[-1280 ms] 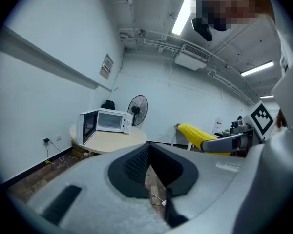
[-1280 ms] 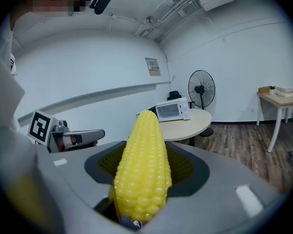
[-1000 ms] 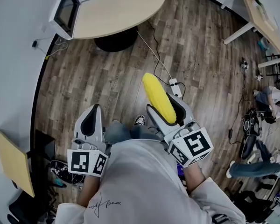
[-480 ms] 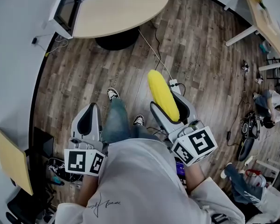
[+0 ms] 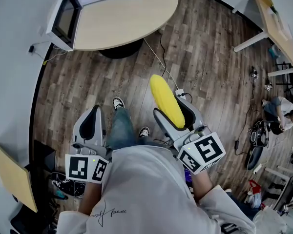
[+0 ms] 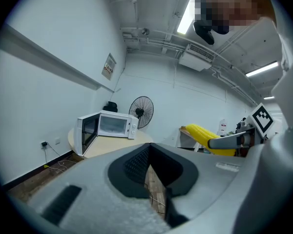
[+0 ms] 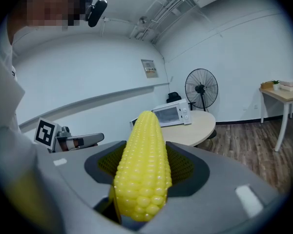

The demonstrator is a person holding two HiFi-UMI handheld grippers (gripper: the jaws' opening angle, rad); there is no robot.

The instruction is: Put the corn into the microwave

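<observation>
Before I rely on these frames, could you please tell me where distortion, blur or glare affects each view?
Head view: strong fisheye bends the floorboards, yet the corn is sharp. Left gripper view: dark round vignette, glaring ceiling lights, soft foreground, microwave clear. Right gripper view: same vignette, the corn crisp and evenly lit.

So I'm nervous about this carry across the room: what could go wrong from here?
The corn is held by the right gripper at its lower end only, most of it past the jaws; it could tip or slip. A white cable crosses the floor before the table; a foot could catch it. The long cob might clip the frame of the open microwave.
</observation>
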